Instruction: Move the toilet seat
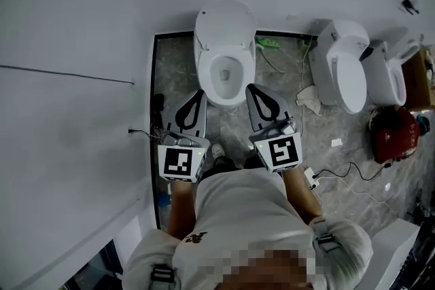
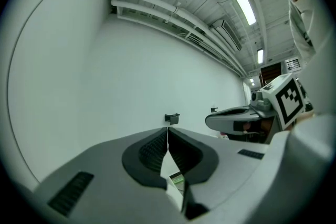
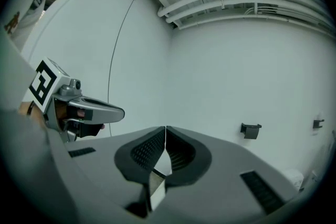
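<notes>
Head view: toilet (image 1: 224,44) against white wall, lid up, toilet seat (image 1: 206,73) down around open bowl. Left gripper (image 1: 197,97) and right gripper (image 1: 253,92) side by side just short of bowl front, apart from seat. Two more toilets (image 1: 343,68) at right.
Left gripper view: jaws pressed together, nothing between; wall bracket (image 2: 171,118) ahead.
Right gripper view: jaws together, empty, facing wall.

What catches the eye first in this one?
An open white toilet stands against the wall straight ahead. The left gripper and right gripper, both shut and empty, point toward its bowl side by side. A second toilet stands off to the right.
</notes>
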Demonstrator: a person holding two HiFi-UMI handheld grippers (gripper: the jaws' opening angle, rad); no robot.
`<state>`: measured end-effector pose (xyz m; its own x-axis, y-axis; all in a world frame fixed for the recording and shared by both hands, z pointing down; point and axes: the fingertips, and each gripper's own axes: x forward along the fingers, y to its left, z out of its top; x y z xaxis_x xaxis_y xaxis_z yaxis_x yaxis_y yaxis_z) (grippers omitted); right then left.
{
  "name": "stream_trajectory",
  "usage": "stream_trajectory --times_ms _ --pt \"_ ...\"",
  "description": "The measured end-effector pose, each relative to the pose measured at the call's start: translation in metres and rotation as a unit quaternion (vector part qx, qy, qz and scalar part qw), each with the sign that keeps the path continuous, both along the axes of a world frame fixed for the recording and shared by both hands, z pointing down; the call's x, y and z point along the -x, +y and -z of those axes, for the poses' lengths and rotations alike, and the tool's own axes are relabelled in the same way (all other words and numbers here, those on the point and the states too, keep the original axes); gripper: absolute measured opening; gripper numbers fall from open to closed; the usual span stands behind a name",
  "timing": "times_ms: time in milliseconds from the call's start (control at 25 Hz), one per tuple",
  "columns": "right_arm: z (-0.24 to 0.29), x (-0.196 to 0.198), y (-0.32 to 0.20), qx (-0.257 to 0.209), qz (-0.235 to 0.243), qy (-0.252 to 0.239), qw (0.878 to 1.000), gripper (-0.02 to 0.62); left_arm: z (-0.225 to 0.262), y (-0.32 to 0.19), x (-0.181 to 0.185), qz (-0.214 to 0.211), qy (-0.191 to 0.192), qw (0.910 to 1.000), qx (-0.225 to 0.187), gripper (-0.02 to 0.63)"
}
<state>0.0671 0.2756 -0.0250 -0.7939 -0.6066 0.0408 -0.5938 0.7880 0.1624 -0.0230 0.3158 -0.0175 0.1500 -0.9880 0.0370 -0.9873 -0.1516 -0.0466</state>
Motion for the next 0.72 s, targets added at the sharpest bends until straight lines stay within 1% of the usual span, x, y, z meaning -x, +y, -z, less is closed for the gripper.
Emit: stream_trajectory --times_ms 160,360,560,720 --pt "0.0 0.008 -0.005 -0.004 -0.02 0.002 1.0 0.021 -0.009 -0.011 0.011 -0.014 0.007 0.9999 0.004 0.023" --pt "-0.006 0.014 -0.021 0.002 -0.039 0.008 0.999 0.021 -0.018 -0.029 0.019 -0.026 0.017 0.9994 0.013 0.023" --pt "-0.01 0.015 -0.042 0.011 -0.05 0.005 0.999 0.021 -0.019 -0.053 0.023 -0.032 0.014 0.9993 0.014 0.023" --pt "-0.016 0.022 -0.063 0.015 -0.047 0.004 0.999 0.021 -0.022 -0.074 0.03 -0.03 0.008 0.9994 0.016 0.023"
